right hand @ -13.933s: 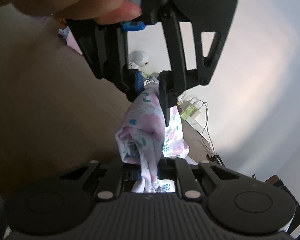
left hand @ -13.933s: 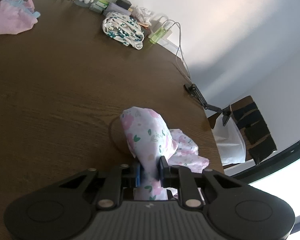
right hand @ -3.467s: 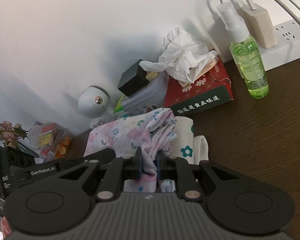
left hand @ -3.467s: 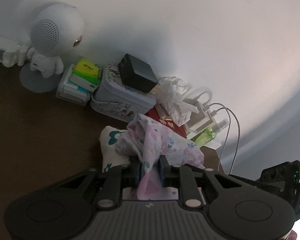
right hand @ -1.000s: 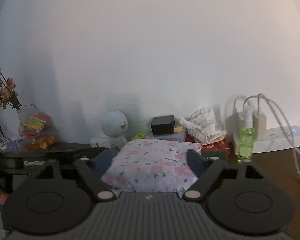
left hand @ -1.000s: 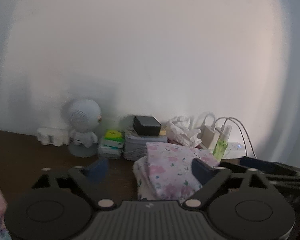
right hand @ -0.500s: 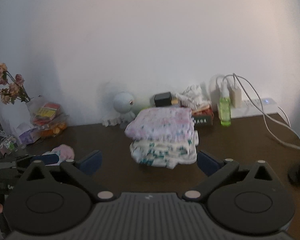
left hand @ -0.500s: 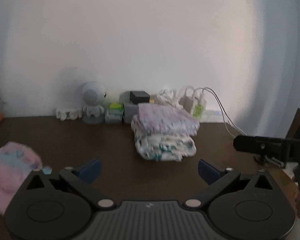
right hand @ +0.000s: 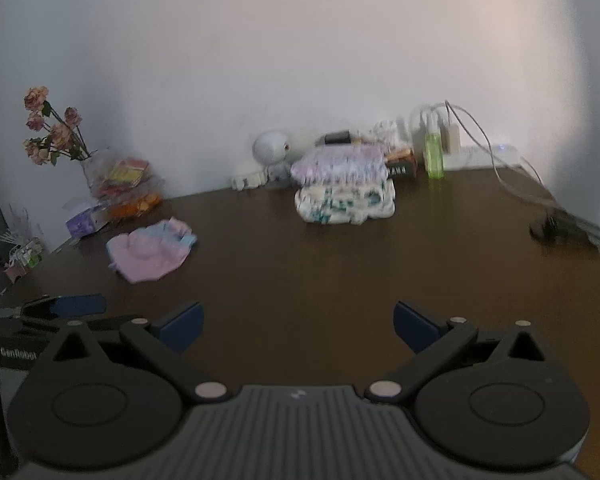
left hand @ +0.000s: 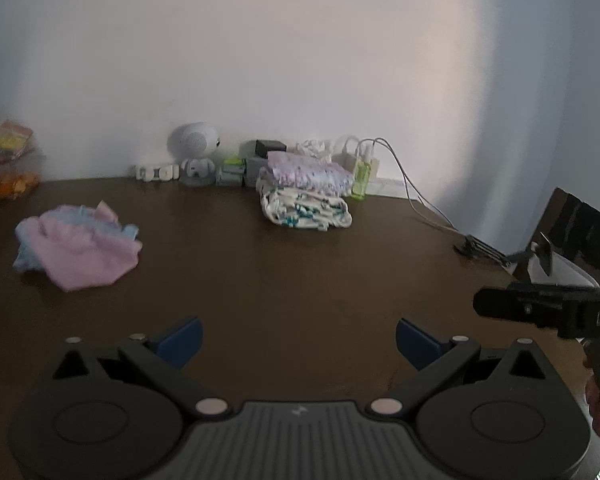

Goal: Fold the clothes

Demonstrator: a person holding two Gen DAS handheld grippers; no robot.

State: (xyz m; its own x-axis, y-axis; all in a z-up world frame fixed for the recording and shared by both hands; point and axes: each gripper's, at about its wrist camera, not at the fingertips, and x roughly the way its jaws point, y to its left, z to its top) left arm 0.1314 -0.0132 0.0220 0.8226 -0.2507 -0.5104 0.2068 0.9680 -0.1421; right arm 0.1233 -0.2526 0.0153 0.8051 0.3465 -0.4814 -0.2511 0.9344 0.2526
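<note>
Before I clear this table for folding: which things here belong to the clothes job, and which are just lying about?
Job:
- pink and blue garment, unfolded
- folded floral pile by the wall
- left gripper, right gripper, both open, empty

Lying about:
- white speaker figure
- green spray bottle
- dried flowers
- snack packets

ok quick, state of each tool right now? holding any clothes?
Left tool: open wide, nothing between its fingers.
Right tool: open wide, nothing held.
</note>
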